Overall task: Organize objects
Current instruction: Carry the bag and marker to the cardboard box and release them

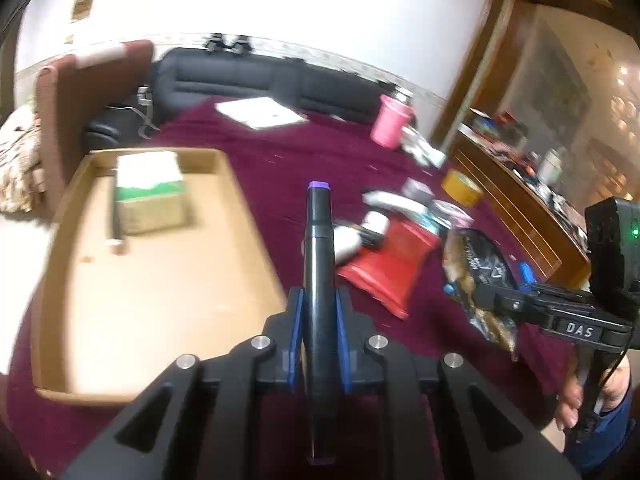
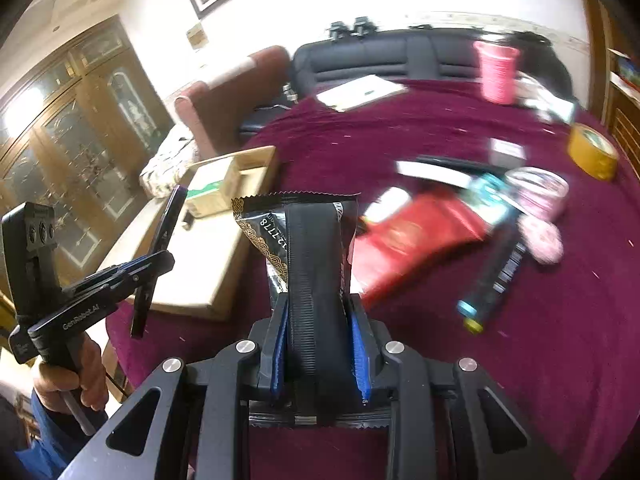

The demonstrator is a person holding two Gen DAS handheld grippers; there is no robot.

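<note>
My left gripper (image 1: 319, 304) is shut on a black marker (image 1: 319, 248) with a purple cap, which sticks forward above the maroon table. Left of it lies a shallow cardboard tray (image 1: 160, 300) holding a green-and-white box (image 1: 148, 192) and a dark pen (image 1: 116, 216). My right gripper (image 2: 320, 308) is shut on a black packet with a gold pattern (image 2: 276, 232), held above the table near the tray's right edge. From the right wrist view, the left gripper (image 2: 148, 268) and its marker (image 2: 164, 232) hang over the tray (image 2: 208, 276).
A pile on the maroon cloth to the right includes a red packet (image 2: 412, 236), a black tube with a blue cap (image 2: 492, 276) and a pink jar (image 2: 538, 190). A yellow tape roll (image 2: 592, 152), a pink cup (image 2: 498, 72) and white papers (image 2: 360, 92) lie farther back.
</note>
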